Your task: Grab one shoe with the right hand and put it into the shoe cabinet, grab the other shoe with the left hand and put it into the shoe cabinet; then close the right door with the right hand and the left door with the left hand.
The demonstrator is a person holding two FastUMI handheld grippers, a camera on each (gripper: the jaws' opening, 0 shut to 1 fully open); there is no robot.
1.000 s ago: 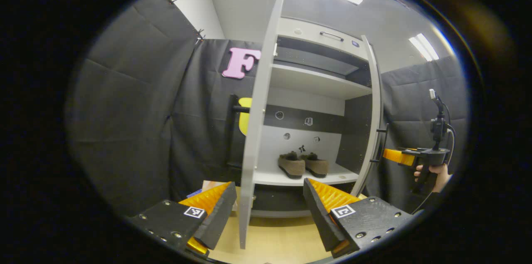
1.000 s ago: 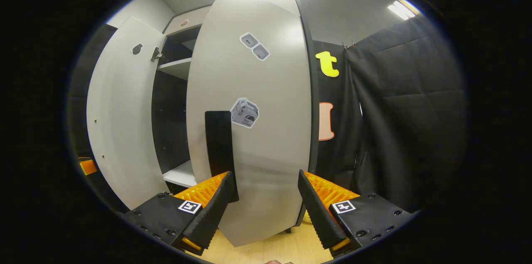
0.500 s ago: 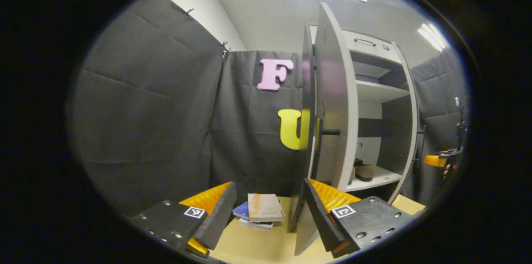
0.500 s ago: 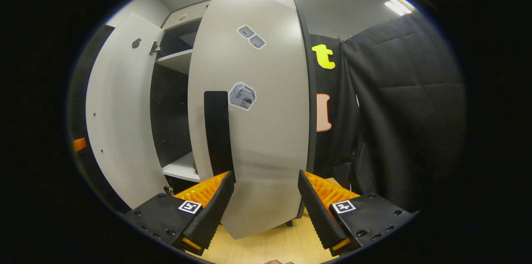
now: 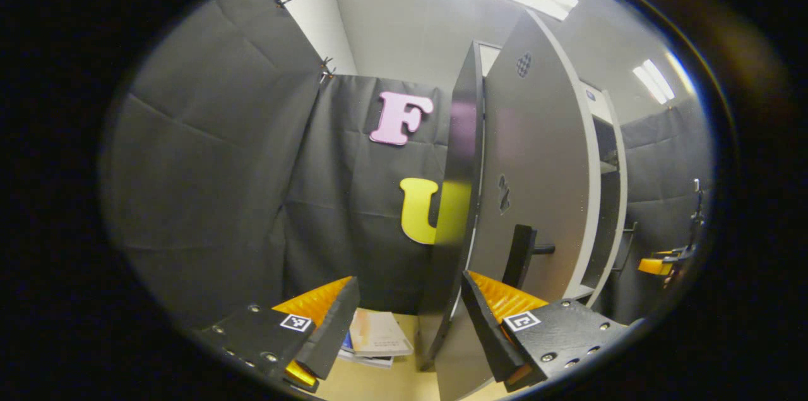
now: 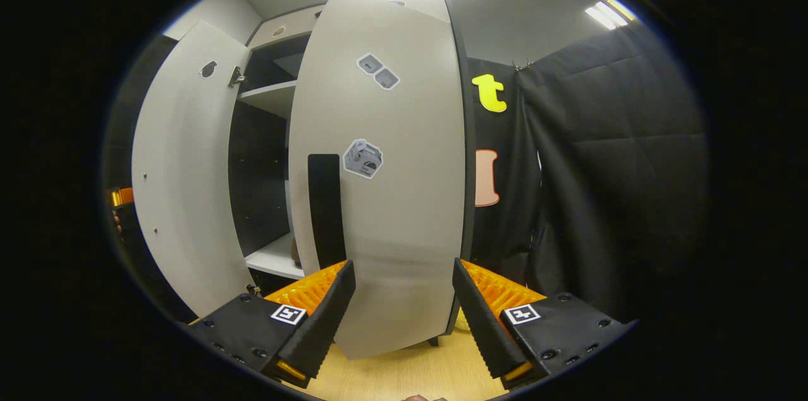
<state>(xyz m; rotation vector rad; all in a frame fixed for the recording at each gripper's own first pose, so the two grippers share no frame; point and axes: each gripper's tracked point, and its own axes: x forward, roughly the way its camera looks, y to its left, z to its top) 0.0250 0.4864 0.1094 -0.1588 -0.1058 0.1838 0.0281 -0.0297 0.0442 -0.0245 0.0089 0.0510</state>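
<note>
In the left gripper view, the left gripper [image 5: 404, 319] has its jaws spread apart and grasping nothing. Just ahead stands the shoe cabinet [image 5: 464, 199], seen from its dark side panel. Its left door [image 5: 536, 180] is partly swung out, with a dark handle [image 5: 521, 256] low on its face. A small stack of books [image 5: 375, 338] lies on the wooden floor [image 5: 372, 382] beside the cabinet. Far off at the right edge sits the right gripper [image 5: 656, 264].

In the right gripper view, the right gripper [image 6: 404, 312] also has its jaws released, holding nothing. Right in front is the right door [image 6: 385, 186], partly closed, with 3 stickers and a dark handle [image 6: 325, 211]. Beyond it the left door [image 6: 183, 167] stands open. Between the 2 doors, white shelves show, and a brown shoe [image 6: 295, 252] peeks out on the lower shelf [image 6: 274, 259].
</note>
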